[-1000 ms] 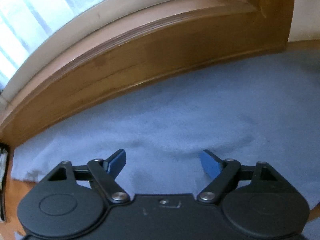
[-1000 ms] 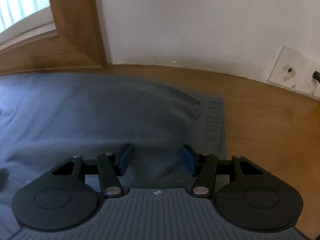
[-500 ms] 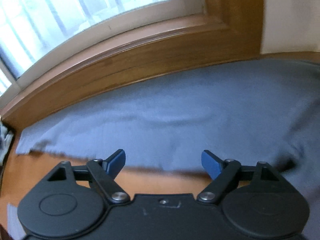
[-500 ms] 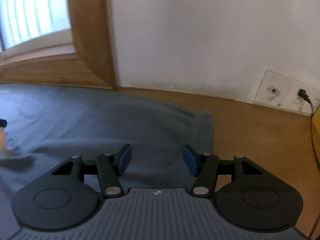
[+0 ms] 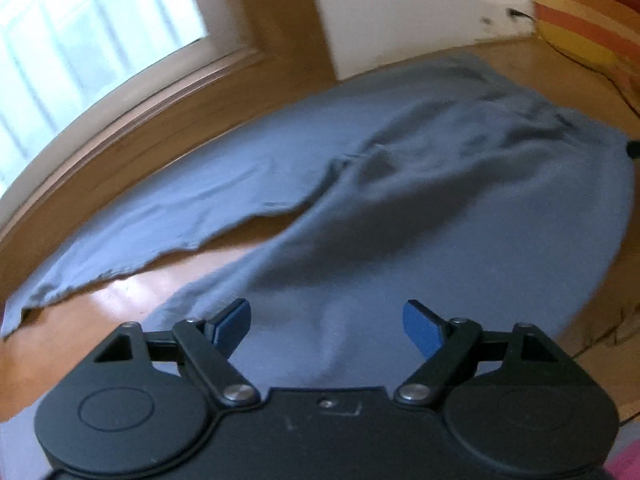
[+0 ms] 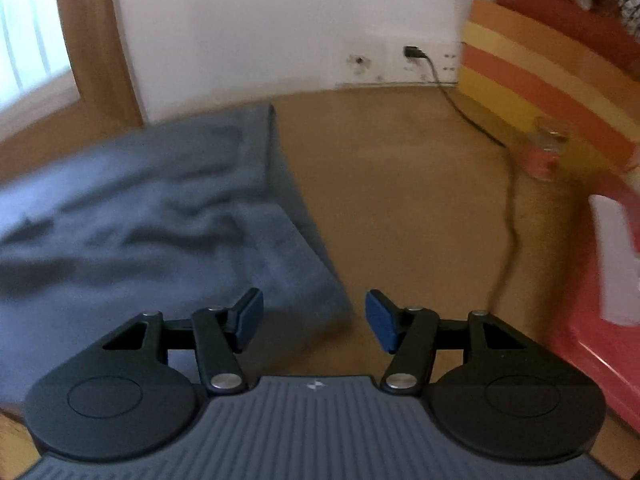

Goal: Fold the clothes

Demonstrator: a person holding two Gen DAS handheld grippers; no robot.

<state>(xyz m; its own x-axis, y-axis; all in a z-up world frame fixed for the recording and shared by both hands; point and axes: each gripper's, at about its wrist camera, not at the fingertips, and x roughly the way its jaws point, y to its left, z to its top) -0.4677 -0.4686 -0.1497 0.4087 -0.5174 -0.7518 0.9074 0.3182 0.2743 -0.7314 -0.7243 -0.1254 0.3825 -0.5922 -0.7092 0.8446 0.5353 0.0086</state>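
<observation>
both of my views have swung away from the close look at flat cloth i had a second ago. in the left wrist view the blue garment [image 5: 420, 184] now shows as a whole: it runs from the lower left of the frame up to the right, with a long leg-like strip [image 5: 168, 216] along the window sill at the left and a wedge of bare wooden floor [image 5: 168, 284] opening between that strip and the wider body of cloth. a second ago the cloth filled that frame under the window; now the wall and a striped orange cushion [image 5: 580, 20] sit at the upper right. the left gripper [image 5: 326, 322] has its fingers wide apart over the near fold, nothing between them.

in the right wrist view the garment [image 6: 160, 216] has slid to the left half, its hemmed edge running down toward the frame's centre, and bare floor, a wall socket with a cable [image 6: 416, 53] and a red bin [image 6: 600, 320] have come in at the right. the right gripper [image 6: 314, 318] is apart too, the cloth's edge just beyond its left finger, nothing pinched.

my read: i am backing off with both grippers free, so whichever fold comes next needs a fresh grab at an edge.
</observation>
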